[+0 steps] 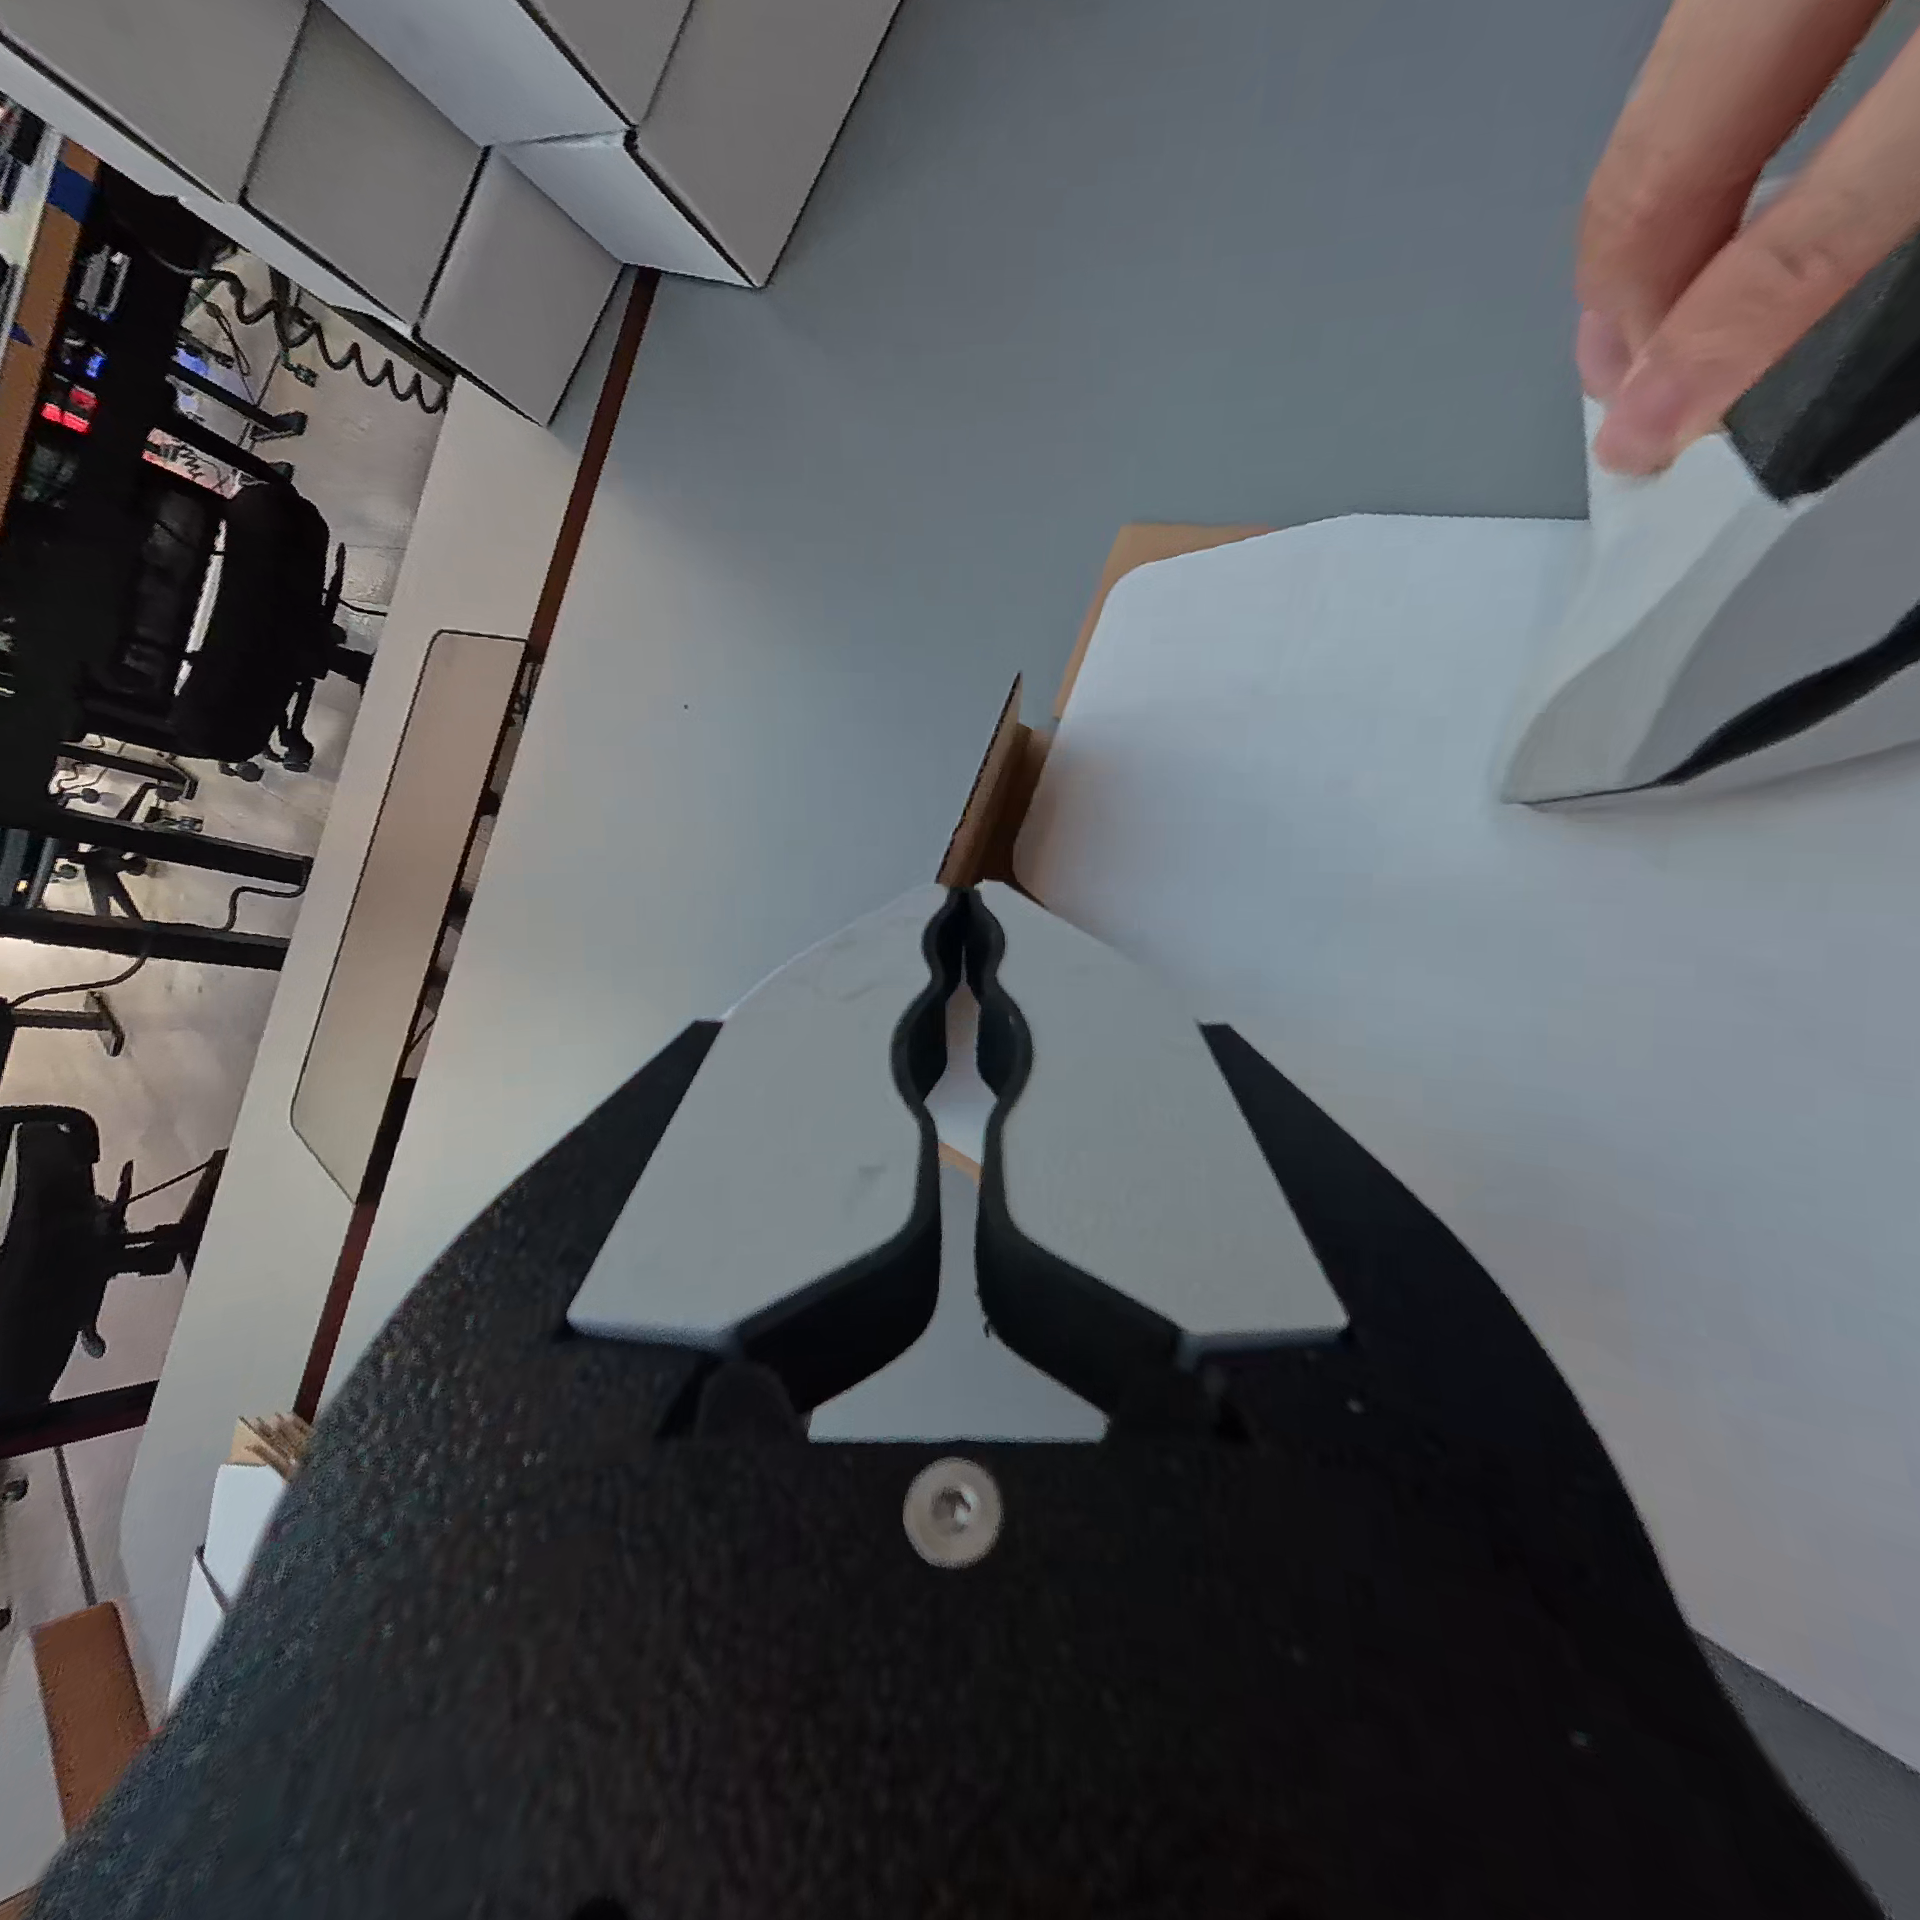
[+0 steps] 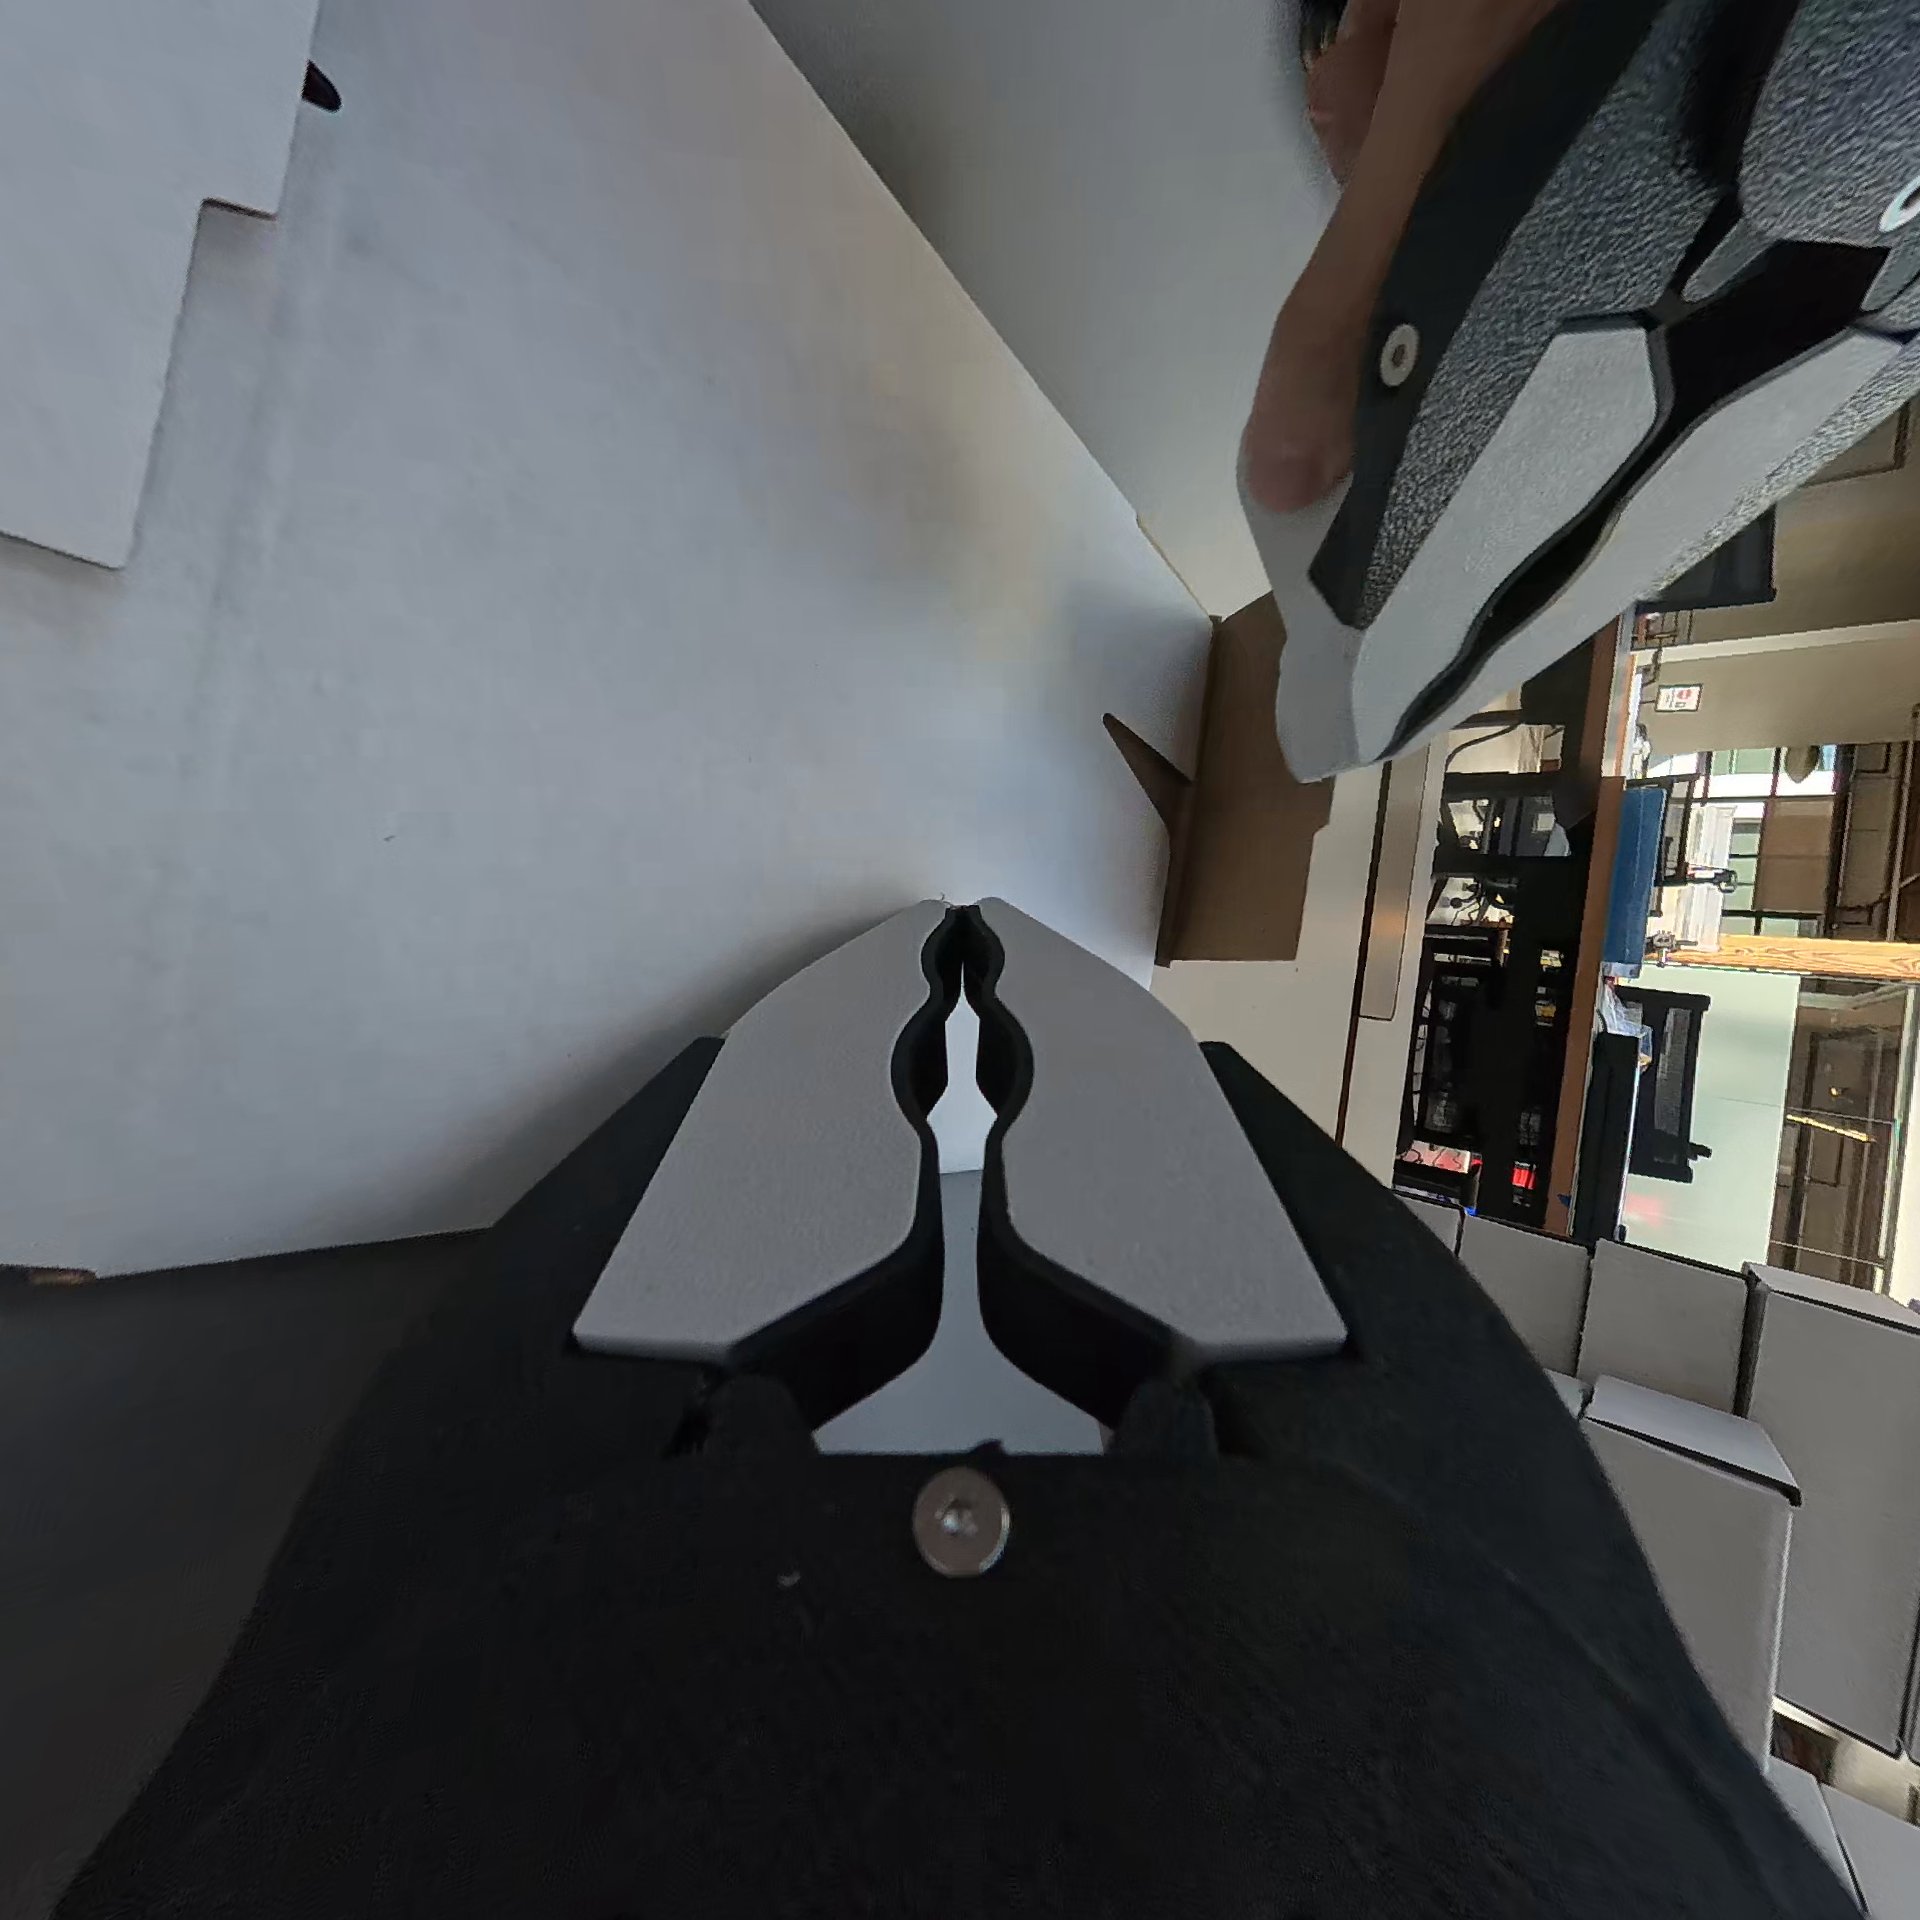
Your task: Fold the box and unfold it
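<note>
The left tongs [image 1: 966,902], two pale grey fingers with black wavy pads on a black textured body, have their tips pressed together at the edge of the flat white cardboard box [image 1: 1403,987]; whether cardboard is nipped between the tips cannot be told, though white card shows through the gap farther back between the pads. Just beyond the tips a brown flap [image 1: 992,800] of the same box stands up from the sheet. To the right of the left tongs the white panel spreads wide, and at its far right the right tongs [image 1: 1517,795] press down on it, a person's hand [image 1: 1704,270] gripping them from above.

The right tongs [image 2: 964,912] likewise have their tips closed, with no clear hold on anything, and rest low against the white panel [image 2: 571,675], which fills the space ahead and to their left. Right of their tips the brown underside flap [image 2: 1236,810] juts out from the panel's edge. Above that, the left tongs [image 2: 1340,764] hang with a hand [image 2: 1309,416] around them.

The box lies opened out on the grey surface [image 1: 1039,364]. Beyond the left tongs, at the far left of the surface, stands a stack of assembled white cartons [image 1: 499,135]. Black office chairs [image 1: 229,623] stand on the floor past the surface's edge.
</note>
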Motion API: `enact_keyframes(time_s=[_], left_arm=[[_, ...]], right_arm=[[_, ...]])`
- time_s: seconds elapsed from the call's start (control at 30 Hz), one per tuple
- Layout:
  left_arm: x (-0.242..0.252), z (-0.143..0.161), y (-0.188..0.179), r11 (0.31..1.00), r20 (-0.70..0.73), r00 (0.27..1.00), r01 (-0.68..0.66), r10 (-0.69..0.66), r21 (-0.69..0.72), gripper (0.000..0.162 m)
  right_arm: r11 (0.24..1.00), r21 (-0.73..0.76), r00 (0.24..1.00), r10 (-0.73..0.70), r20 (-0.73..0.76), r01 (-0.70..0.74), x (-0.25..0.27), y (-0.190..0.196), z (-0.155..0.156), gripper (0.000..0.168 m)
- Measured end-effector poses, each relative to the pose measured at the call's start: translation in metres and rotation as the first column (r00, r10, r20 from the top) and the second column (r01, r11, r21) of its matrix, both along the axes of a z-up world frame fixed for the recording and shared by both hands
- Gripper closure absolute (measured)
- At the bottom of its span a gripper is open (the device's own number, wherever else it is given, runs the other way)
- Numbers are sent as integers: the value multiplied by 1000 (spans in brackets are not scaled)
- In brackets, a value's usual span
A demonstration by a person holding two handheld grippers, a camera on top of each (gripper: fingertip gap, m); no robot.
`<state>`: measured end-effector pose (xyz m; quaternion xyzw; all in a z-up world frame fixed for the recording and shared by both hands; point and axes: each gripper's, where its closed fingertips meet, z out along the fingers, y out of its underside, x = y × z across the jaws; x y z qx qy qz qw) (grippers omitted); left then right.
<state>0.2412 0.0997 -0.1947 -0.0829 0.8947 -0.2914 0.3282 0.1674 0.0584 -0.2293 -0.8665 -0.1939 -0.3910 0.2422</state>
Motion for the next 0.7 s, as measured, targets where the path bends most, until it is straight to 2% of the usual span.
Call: enact_keyframes(time_s=[0.1,0.27,0.43,0.53,0.7], left_arm=[[23,-2,5,999,-5,999,-31,32,37,162],[52,-24,7,998,-124,990,-56,60,36,162],[58,-43,7,989,-235,970,-23,57,145,162],[57,-44,7,987,-273,959,-27,70,160,162],[58,-41,7,990,-206,976,-47,75,135,162]], right_arm=[[1000,1,1000,-2,-1,2,0,0,0,168],[1000,15,1000,-12,-10,12,0,0,0,168],[999,31,1000,-12,-28,13,1,0,0,168],[999,33,999,-13,-36,14,1,0,0,168],[999,42,998,-23,-50,25,1,0,0,168]])
